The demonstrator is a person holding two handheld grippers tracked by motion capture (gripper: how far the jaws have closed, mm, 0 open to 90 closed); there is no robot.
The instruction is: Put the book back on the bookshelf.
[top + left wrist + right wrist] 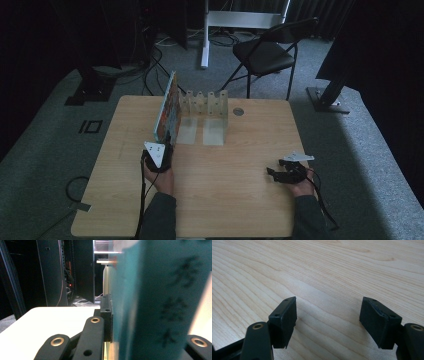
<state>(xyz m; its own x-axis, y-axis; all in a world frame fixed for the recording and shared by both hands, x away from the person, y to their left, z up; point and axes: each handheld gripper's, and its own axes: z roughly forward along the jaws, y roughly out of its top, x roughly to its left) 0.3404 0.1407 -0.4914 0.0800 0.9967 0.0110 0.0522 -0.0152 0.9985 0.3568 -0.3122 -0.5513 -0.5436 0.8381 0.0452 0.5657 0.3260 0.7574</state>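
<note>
A thin picture book [168, 106] with a teal spine [160, 302] stands on edge on the wooden table [240, 200], left of a clear acrylic rack [207, 112] with upright dividers. My left gripper [164, 145] is shut on the book's near edge; in the left gripper view my left gripper [150, 322] has one pad [106, 315] pressed flat against the cover, and the other is hidden behind the book. My right gripper [274, 173] rests low at the table's right, open. In the right gripper view my right gripper [328, 315] has bare wood between its fingers [284, 317].
A black folding chair [265, 50] and a white stand base [240, 20] sit beyond the table's far edge. A round cable hole [238, 111] lies right of the rack. Dark stand feet [92, 90] flank the table; a cable [75, 187] loops on the floor.
</note>
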